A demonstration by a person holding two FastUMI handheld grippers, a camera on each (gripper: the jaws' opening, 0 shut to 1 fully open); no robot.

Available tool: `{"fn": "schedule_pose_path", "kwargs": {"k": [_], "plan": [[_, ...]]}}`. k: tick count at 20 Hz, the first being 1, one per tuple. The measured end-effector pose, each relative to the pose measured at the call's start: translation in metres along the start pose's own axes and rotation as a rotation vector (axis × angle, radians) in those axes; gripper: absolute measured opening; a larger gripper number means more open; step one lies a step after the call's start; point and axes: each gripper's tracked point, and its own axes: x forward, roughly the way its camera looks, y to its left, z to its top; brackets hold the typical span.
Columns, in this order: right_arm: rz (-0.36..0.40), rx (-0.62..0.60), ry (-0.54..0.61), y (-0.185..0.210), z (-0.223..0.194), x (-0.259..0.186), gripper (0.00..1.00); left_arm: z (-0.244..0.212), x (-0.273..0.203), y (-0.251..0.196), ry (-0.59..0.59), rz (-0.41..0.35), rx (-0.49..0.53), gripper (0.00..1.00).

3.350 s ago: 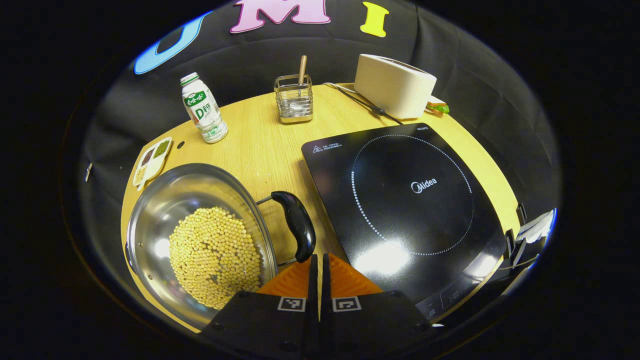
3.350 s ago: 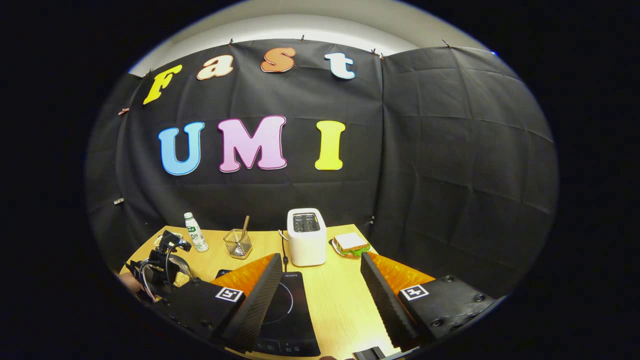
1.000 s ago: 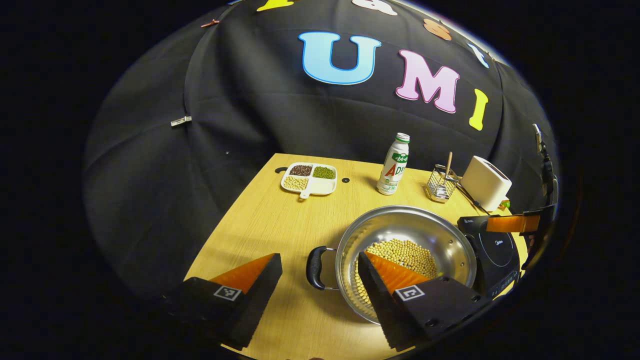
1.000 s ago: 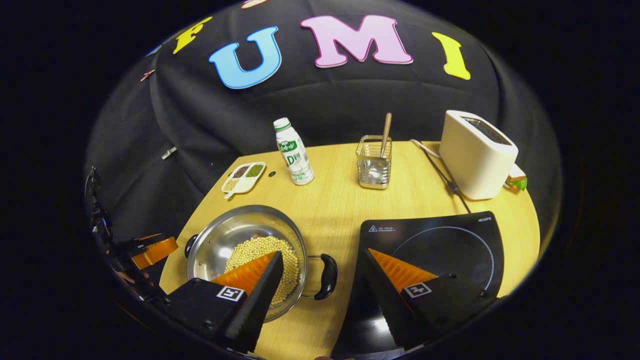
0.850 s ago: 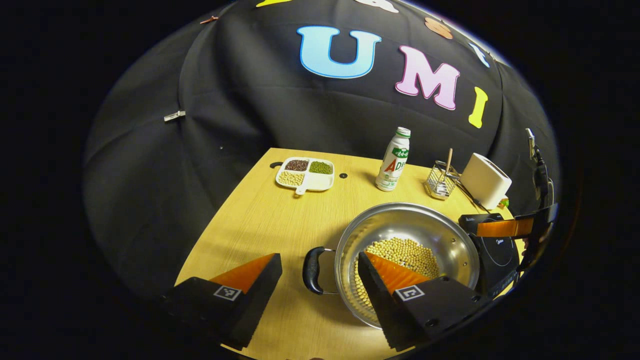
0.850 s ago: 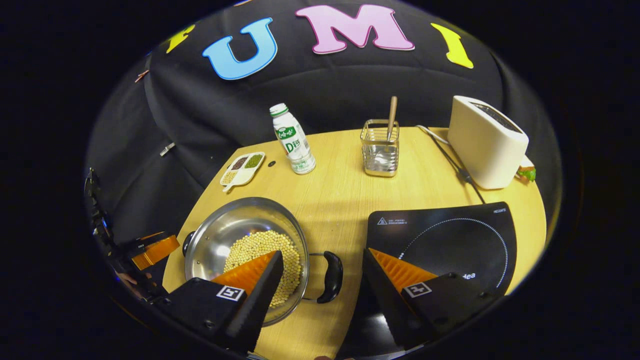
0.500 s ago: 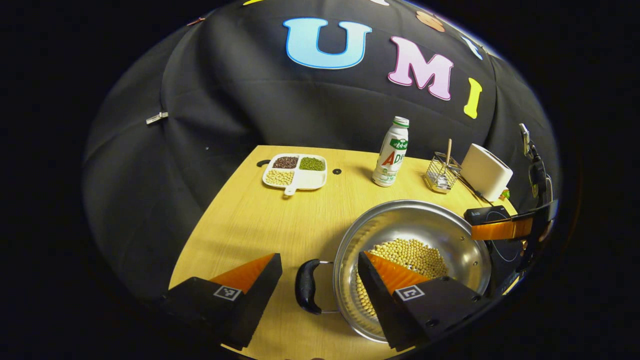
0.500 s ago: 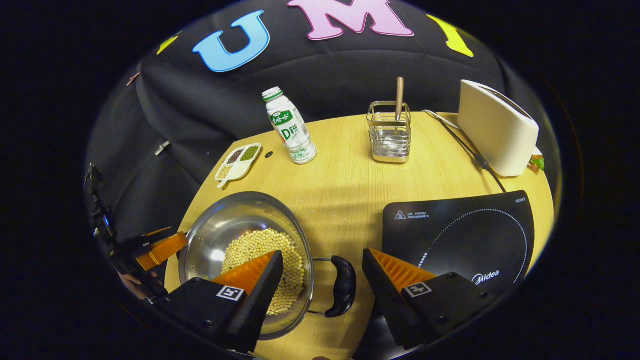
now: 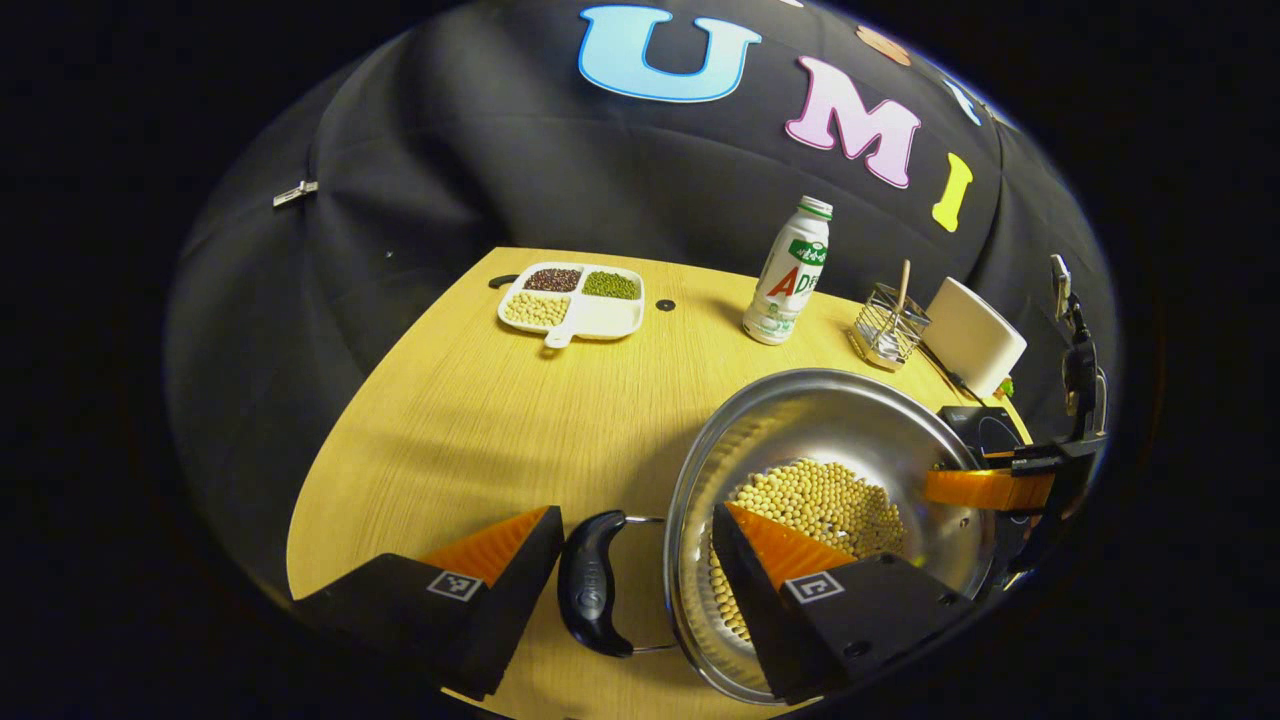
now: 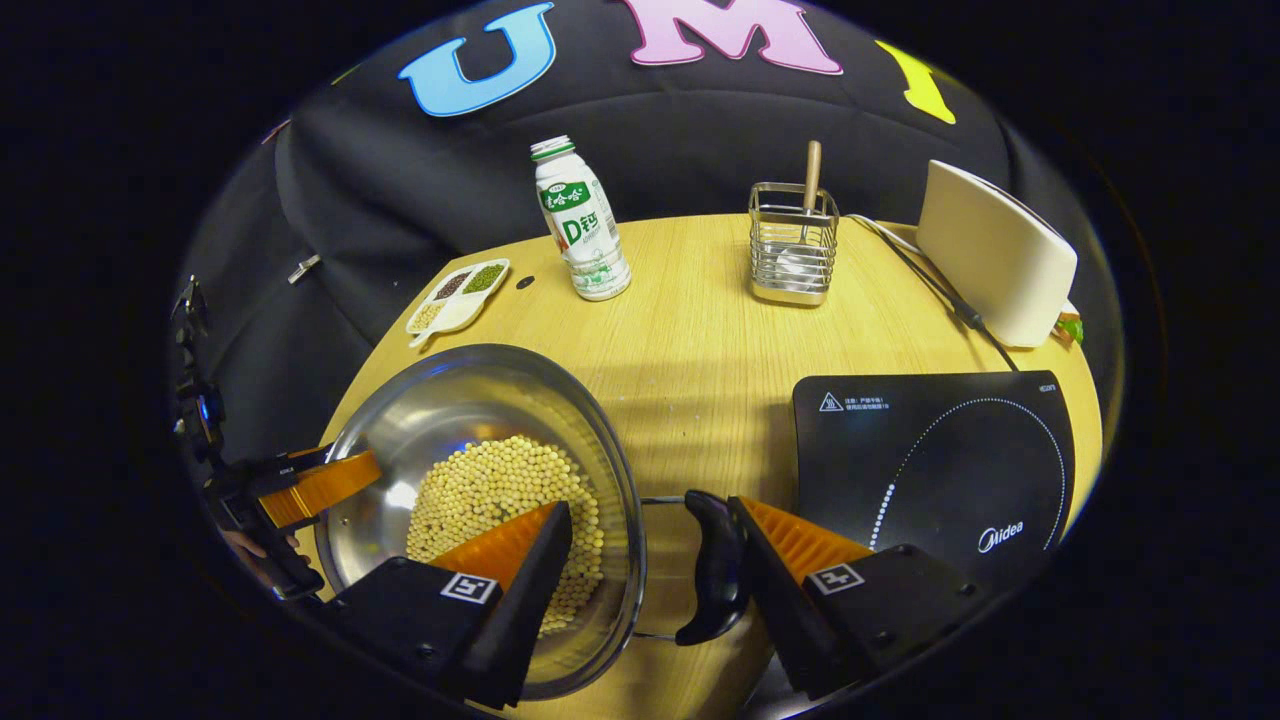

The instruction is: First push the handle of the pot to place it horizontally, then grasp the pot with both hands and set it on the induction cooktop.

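Both grippers closing in on pot since a second ago. Left gripper (image 9: 635, 560) gaping wide, straddling left handle (image 9: 592, 585), gripping nothing. Right gripper (image 10: 650, 545) likewise wide around right handle (image 10: 712, 580). Pot (image 10: 470, 420) sitting on table (image 10: 690, 340) beside cooktop (image 10: 940, 460), handle axis running side to side. Shiny steel bowl holding round beans (image 10: 490, 490); near rim cut off.
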Motion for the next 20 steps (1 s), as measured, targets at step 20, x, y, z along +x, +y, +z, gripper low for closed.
{"fn": "schedule_pose_path", "kwargs": {"k": [20], "plan": [[-0.056,-0.026,-0.02,0.011,-0.026,0.004,0.64,-0.027,-0.005,0.03,0.052,0.006,-0.035,0.65]]}}
